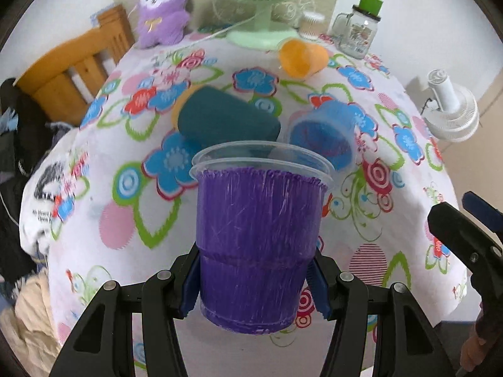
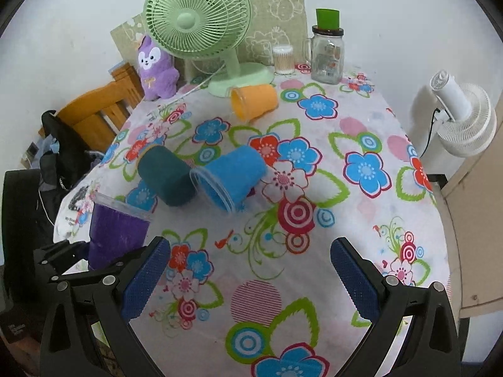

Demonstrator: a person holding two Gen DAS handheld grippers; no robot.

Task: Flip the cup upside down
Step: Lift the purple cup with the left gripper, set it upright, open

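My left gripper (image 1: 254,286) is shut on a purple plastic cup (image 1: 257,242) near its base, holding it upright, mouth up, above the near edge of the table. The same cup shows at the left of the right wrist view (image 2: 116,235). My right gripper (image 2: 250,279) is open and empty over the flowered tablecloth (image 2: 314,251). A dark teal cup (image 2: 166,179), a blue cup (image 2: 231,176) and an orange cup (image 2: 254,100) lie on their sides on the table.
A green fan (image 2: 201,22), a purple plush toy (image 2: 155,69), a glass jar with a green lid (image 2: 327,53) and a cotton swab tub (image 2: 283,59) stand at the back. A wooden chair (image 2: 94,113) is at the left, a white fan (image 2: 462,116) at the right.
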